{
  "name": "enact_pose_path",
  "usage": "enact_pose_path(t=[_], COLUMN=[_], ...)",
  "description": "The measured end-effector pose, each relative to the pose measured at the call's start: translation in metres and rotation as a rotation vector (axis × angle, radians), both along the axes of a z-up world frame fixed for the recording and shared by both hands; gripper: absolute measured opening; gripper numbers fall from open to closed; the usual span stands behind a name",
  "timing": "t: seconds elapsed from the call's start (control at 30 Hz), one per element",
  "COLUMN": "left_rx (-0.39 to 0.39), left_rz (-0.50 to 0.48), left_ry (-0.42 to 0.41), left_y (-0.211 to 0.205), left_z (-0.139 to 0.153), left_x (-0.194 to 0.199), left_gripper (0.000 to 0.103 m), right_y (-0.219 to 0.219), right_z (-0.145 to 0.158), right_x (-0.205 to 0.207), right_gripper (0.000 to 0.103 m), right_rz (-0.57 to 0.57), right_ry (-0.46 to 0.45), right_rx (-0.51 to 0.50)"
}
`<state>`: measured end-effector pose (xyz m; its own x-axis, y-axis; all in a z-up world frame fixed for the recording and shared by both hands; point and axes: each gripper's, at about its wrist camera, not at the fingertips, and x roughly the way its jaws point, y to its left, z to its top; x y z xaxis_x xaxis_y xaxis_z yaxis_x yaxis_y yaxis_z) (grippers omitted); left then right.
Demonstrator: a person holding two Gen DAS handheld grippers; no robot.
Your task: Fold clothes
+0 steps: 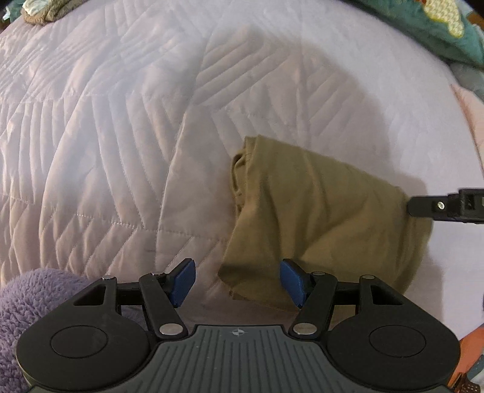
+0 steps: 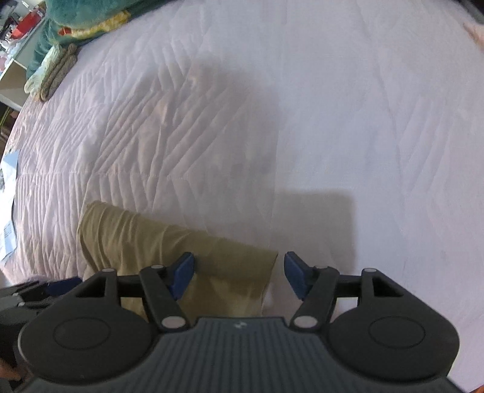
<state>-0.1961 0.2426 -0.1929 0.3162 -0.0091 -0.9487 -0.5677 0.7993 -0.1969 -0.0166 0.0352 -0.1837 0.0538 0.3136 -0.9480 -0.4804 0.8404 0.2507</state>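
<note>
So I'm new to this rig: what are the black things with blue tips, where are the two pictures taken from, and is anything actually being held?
There is no robot here: a person holds a hand-held two-finger gripper in each hand, and each carries a wide-angle camera looking along its fingers. One picture comes from the left gripper, the other from the right gripper; the blue tips are the finger pads. Both point down at a bed with a pale quilted bedspread. On it lies an olive-green garment, partly folded. Both grippers stand open, each with an edge of the garment between its pads, so nothing is gripped. A teal plush toy sits at the far edge, and purple fuzzy fabric at the near one.
</note>
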Motion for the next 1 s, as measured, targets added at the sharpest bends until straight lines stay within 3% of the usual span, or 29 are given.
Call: enact_pose_path(t=[0.07, 0.2, 0.33, 0.47, 0.63, 0.83, 0.9, 0.93, 0.97, 1.0], left_rx=[0.016, 0.034, -0.023, -0.074, -0.133, -0.128, -0.135, -0.141, -0.14, -0.133], left_rz=[-0.019, -0.02, 0.033, 0.082, 0.142, 0.114, 0.1, 0.08, 0.055, 0.027], left_ry=[-0.014, -0.007, -0.009, -0.022, -0.027, -0.024, -0.036, -0.051, -0.065, -0.074], left_y=[-0.006, -0.008, -0.002, -0.001, -0.001, -0.007, -0.006, -0.006, -0.007, -0.009], left_z=[0.001, -0.001, -0.008, -0.016, -0.029, -0.033, -0.031, -0.03, -0.028, -0.024], left_x=[-0.001, 0.0, 0.004, 0.004, 0.003, 0.012, 0.014, 0.014, 0.016, 0.018], left_gripper=[0.065, 0.067, 0.068, 0.068, 0.068, 0.068, 0.06, 0.055, 0.042, 0.038], right_y=[0.002, 0.007, 0.0, 0.003, 0.007, 0.008, 0.008, 0.008, 0.008, 0.007], right_z=[-0.001, -0.009, -0.012, -0.028, -0.039, -0.059, -0.059, -0.057, -0.055, -0.052], right_x=[-0.003, -0.009, -0.007, -0.005, -0.002, 0.005, 0.006, 0.005, 0.005, 0.003], right_gripper=[0.076, 0.081, 0.093, 0.096, 0.099, 0.103, 0.103, 0.095, 0.075, 0.061], right_rz=[0.005, 0.026, -0.016, -0.011, 0.003, -0.043, -0.038, -0.032, -0.025, -0.018], right_ry=[-0.006, -0.009, -0.056, 0.001, 0.006, 0.058, 0.063, 0.063, 0.065, 0.074], right_rx=[0.027, -0.005, -0.05, 0.001, 0.018, 0.031, 0.05, 0.064, 0.08, 0.123])
